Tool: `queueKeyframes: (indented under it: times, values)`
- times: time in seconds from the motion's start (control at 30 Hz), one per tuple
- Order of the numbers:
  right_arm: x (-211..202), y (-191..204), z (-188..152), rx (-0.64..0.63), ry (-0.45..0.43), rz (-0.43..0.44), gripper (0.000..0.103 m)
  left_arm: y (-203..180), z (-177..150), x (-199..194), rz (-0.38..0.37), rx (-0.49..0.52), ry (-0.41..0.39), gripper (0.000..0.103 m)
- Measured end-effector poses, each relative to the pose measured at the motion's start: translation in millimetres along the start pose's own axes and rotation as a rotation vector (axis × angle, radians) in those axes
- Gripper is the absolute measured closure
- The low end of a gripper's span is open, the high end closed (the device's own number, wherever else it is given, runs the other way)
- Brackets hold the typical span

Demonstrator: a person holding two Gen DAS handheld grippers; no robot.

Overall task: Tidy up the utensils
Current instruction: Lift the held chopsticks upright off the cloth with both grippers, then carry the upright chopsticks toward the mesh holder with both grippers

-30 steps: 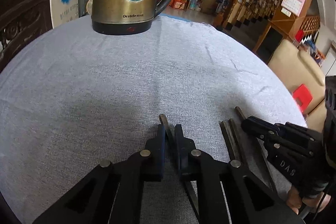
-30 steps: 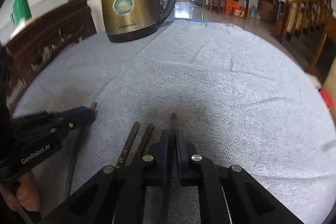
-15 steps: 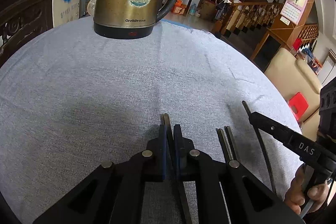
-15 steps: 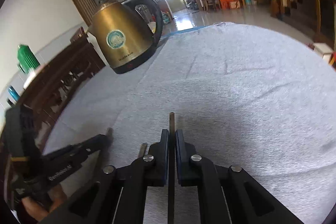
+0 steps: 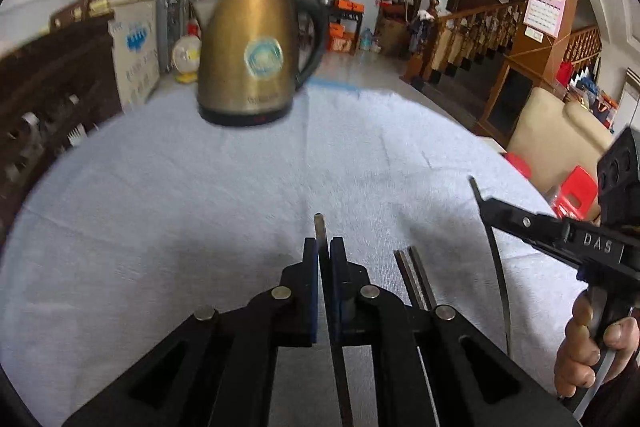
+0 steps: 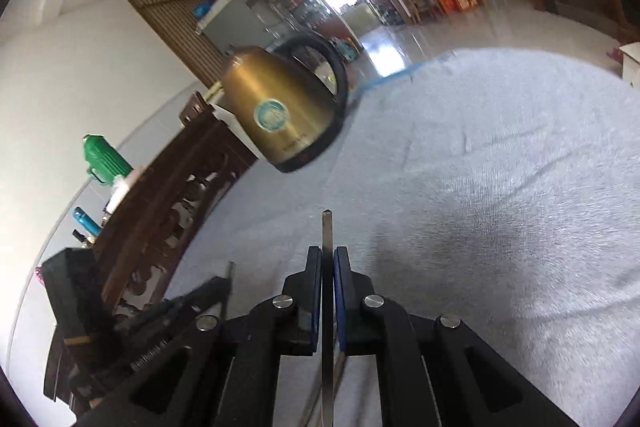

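My left gripper (image 5: 324, 247) is shut on a dark chopstick (image 5: 321, 227) whose tip sticks out ahead of the pads, held above the grey tablecloth. My right gripper (image 6: 328, 255) is shut on another dark chopstick (image 6: 327, 231), lifted and tilted. The right gripper also shows in the left wrist view (image 5: 486, 205), its chopstick (image 5: 498, 259) hanging down. Two more chopsticks (image 5: 414, 275) lie side by side on the cloth between the two grippers. The left gripper shows at the lower left of the right wrist view (image 6: 226, 281).
A brass electric kettle (image 5: 252, 55) stands at the far side of the round table (image 5: 160, 207); it also shows in the right wrist view (image 6: 280, 111). A carved dark wooden chair (image 6: 168, 207) stands at the table's left. A beige sofa (image 5: 560, 123) is at the right.
Both grippers have lifted off the cloth, each with a chopstick. The right one has risen and tilted most. The two other chopsticks stay on the cloth.
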State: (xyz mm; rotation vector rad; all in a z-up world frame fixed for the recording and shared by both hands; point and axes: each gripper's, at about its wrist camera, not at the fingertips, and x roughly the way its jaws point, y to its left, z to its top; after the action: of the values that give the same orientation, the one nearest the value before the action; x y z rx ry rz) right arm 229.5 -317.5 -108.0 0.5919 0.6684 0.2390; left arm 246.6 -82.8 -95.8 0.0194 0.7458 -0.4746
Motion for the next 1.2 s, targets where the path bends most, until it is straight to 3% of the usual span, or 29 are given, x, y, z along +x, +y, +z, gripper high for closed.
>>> queueKeyframes:
  times: [0.23,0.7,1.2]
  values:
    - [-65,21,1,-0.025,-0.104,-0.021,0.096,-4,16,-76,0.070,0.005,-0.114,0.097]
    - [-200,63,1,-0.105,-0.309,-0.120,0.096,-5,6,-193,0.205,-0.025,-0.253,0.098]
    - [-272,118,-19,-0.220,-0.427,-0.153,0.096,-3,-5,-258,0.267,-0.050,-0.338,0.098]
